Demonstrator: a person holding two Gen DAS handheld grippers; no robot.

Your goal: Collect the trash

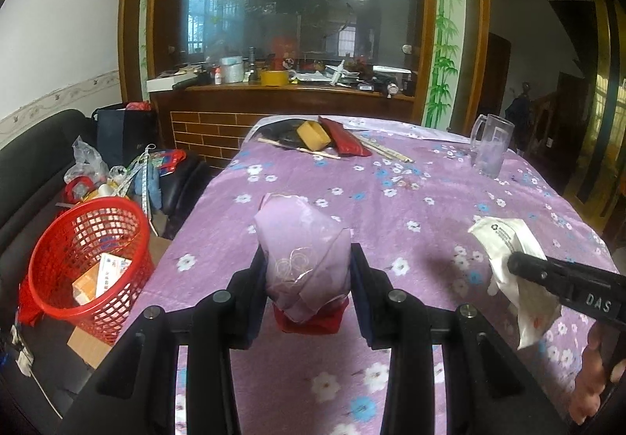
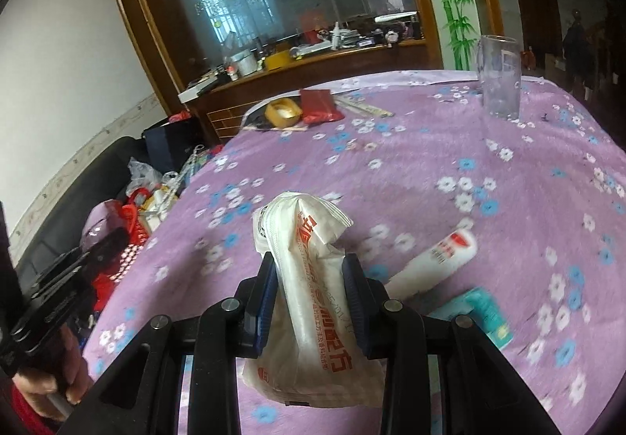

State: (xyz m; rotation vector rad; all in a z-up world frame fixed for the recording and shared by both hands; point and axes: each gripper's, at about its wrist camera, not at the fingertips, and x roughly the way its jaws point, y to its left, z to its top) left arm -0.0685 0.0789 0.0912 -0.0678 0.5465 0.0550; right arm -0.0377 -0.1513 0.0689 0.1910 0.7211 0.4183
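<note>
While our left gripper (image 1: pixel 309 278) pinches a crinkled lilac wrapper (image 1: pixel 305 251) above the flowered purple cloth (image 1: pixel 391 192), we see the red mesh basket (image 1: pixel 90 259) down at the table's left edge. Our right gripper (image 2: pixel 311 290), level and pointing forward, squeezes a creased white bag (image 2: pixel 309 278) with red print.

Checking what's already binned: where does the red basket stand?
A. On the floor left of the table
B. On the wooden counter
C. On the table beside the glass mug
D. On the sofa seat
A: the red basket stands below the table edge on its left, with boxes inside it.
</note>
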